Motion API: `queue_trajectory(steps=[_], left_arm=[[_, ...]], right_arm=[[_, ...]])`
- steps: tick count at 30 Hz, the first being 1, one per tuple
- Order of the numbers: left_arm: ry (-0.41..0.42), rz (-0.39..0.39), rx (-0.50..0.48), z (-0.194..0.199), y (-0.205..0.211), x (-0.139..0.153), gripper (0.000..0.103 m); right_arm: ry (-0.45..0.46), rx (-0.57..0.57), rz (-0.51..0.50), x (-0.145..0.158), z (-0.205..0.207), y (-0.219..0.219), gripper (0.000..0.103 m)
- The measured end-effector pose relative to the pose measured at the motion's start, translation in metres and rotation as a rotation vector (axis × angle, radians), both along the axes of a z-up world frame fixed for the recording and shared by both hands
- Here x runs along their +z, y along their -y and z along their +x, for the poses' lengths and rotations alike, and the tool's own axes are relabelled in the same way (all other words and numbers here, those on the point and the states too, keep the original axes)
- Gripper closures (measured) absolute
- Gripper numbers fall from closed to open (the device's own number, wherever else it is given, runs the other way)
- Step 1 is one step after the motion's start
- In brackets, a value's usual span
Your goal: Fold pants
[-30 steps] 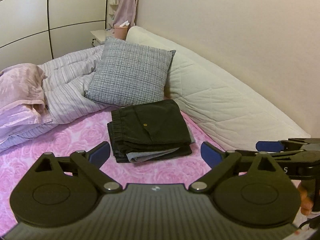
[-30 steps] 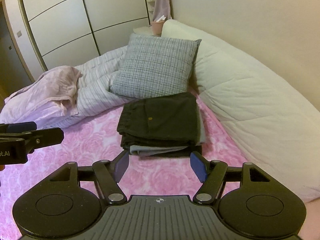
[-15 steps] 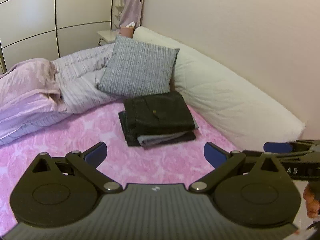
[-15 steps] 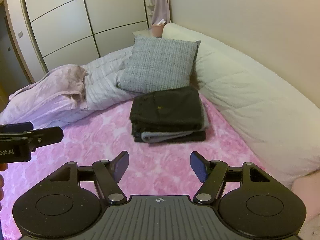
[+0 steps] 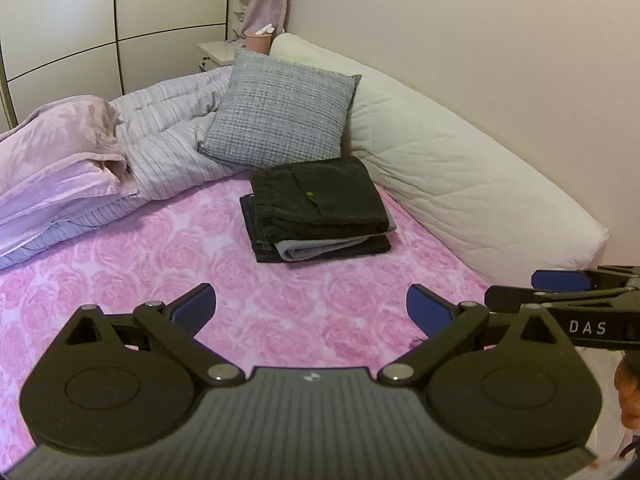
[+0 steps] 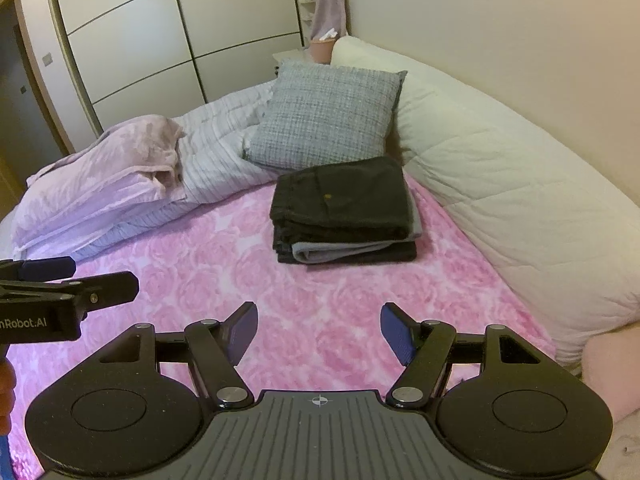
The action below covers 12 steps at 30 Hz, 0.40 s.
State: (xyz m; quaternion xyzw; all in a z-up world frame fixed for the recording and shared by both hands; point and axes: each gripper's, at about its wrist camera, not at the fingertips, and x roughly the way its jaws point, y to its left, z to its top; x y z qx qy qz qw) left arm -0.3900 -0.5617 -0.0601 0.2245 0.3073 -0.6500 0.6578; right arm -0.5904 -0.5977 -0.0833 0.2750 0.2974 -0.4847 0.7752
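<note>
The folded pants point(image 5: 320, 208) lie ahead of both hand-held grippers, left point(image 5: 311, 305) and right point(image 6: 319, 332), each open and empty, right slightly nearer.

Stack of folded pants point(image 5: 320, 210) — lower layers covered by the top pair; only their edges show. Person's hand point(image 5: 630, 394) cut off at 3 o'clock — fingers only. Nightstand point(image 6: 290, 58) items at 12 o'clock too small to identify.
</note>
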Motion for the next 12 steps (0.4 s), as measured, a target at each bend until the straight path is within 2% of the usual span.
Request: queue_trajectory(steps=[12], left_arm=[[0.031, 0.008, 0.008, -0.029, 0.001, -0.002, 0.004]], right_arm=[[0.009, 0.005, 0.014, -0.002, -0.025, 0.001, 0.038]])
